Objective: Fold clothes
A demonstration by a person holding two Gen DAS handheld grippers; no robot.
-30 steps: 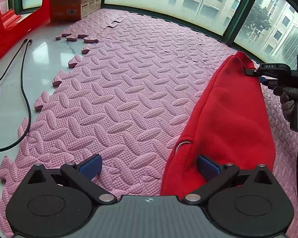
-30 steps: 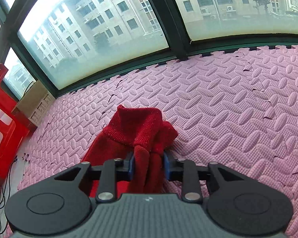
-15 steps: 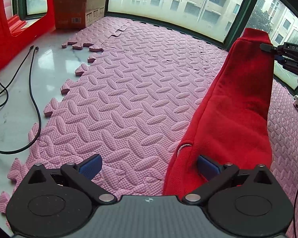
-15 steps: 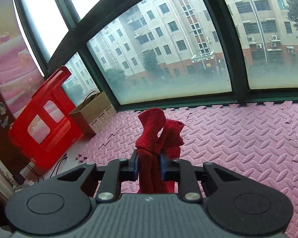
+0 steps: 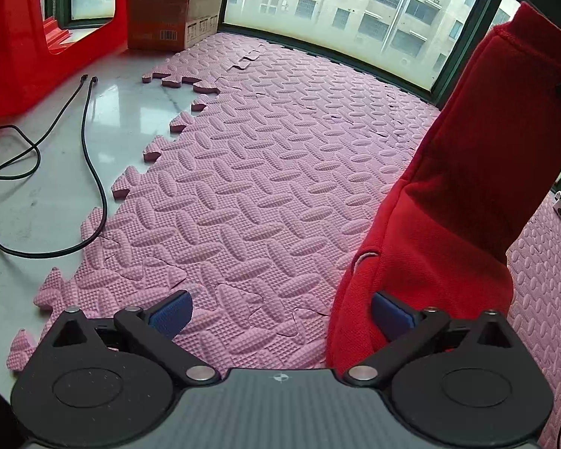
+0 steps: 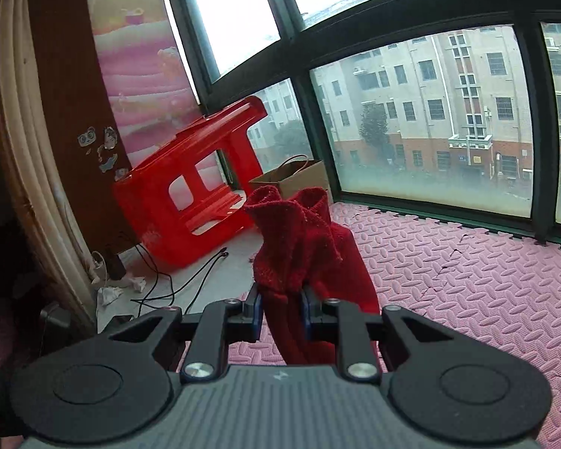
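A red knitted garment (image 5: pixel 467 205) stands stretched up from the pink foam mat (image 5: pixel 261 172) on the right of the left wrist view. Its top end is lifted high against the window. My right gripper (image 6: pixel 281 310) is shut on that bunched end of the garment (image 6: pixel 295 239), and the ribbed cuff sticks up past the pads. My left gripper (image 5: pixel 280 312) hangs wide open low over the mat. The garment's bottom edge lies against the inside of its right blue pad (image 5: pixel 391 314), and nothing is pinched.
A red plastic stool (image 5: pixel 15 37) lies on its side at the back left beside a cardboard box (image 5: pixel 172 15). Black cables (image 5: pixel 89 157) trail over the bare white floor (image 5: pixel 37 202) left of the mat. Windows ring the far side.
My right gripper has risen and rolled with the garment's end, pulling the cloth up taller off the mat. The left gripper has drifted slightly and stays open.
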